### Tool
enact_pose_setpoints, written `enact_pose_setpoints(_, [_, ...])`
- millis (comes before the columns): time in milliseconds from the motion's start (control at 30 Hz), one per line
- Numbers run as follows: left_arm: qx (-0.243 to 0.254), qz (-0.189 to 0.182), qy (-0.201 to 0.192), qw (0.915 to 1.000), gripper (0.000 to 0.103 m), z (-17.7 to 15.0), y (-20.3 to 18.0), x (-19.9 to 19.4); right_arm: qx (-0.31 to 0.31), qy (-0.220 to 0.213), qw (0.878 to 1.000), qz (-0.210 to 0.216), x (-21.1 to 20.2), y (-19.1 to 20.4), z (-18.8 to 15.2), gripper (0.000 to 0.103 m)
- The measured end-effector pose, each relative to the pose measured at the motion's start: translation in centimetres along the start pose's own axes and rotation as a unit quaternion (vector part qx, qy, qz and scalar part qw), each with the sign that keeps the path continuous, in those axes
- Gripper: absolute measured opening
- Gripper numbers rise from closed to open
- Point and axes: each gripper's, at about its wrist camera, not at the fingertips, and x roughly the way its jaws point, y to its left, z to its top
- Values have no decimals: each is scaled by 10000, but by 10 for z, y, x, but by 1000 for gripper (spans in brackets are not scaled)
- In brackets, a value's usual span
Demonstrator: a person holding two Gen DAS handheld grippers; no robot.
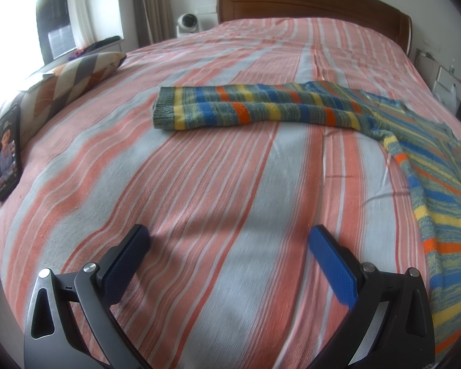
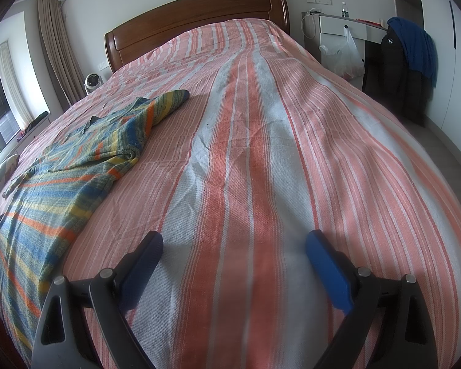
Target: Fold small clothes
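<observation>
The sweater [image 1: 338, 113] lies flat on the bed [image 1: 199, 184], 1 sleeve [image 1: 230, 107] stretched out sideways, the other sleeve [image 2: 166, 101] angled toward the headboard [image 2: 199, 21]. It looks a soft, limp knit, fairly light, likely to sag and stretch when lifted, so a cuff or shoulder seam seems the best hold. Left gripper [image 1: 229, 246] and right gripper [image 2: 234, 246] hover over bare sheet, jaws spread, holding nothing. A phone [image 1: 7, 153] and a pillow [image 1: 76, 77] sit at the bed's edge.

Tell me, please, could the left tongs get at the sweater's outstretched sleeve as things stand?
Probably yes: the left tongs are open and empty, and only bare striped bedspread lies between them and the sleeve.
</observation>
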Motion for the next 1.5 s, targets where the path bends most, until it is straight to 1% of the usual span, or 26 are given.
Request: enact_pose_setpoints(1500, [20,26,-12,10000,103,-1,-3,-1,-8,-4,10000,-6,0,0,0,94])
